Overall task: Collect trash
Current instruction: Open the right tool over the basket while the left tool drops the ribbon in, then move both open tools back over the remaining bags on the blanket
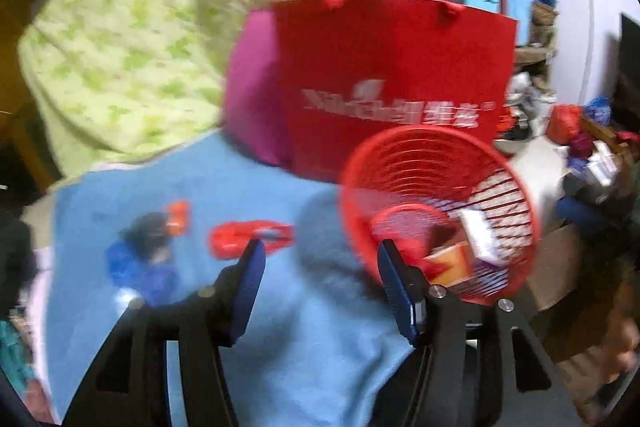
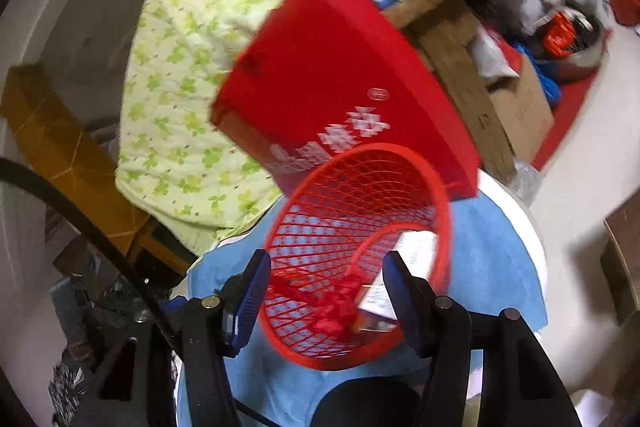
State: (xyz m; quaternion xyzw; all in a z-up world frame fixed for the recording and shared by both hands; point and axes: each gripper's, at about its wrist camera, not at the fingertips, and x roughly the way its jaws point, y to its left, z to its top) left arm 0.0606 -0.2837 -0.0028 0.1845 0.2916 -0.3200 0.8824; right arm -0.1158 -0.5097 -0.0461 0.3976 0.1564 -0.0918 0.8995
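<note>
left wrist view, red mesh basket (image 1: 432, 187) tilted, holding small boxes (image 1: 476, 235)

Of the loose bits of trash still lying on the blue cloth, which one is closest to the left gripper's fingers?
The flattened red wrapper, just ahead of the left finger's tip. The small orange piece and crumpled blue wrapper lie farther left.

Surface: blue cloth (image 1: 256, 195) | landmark: red bag (image 1: 400, 83) at rear | red mesh basket (image 1: 436, 211) in front of bag | red wrapper (image 1: 248, 237), blue scraps (image 1: 140, 267) left of basket
</note>
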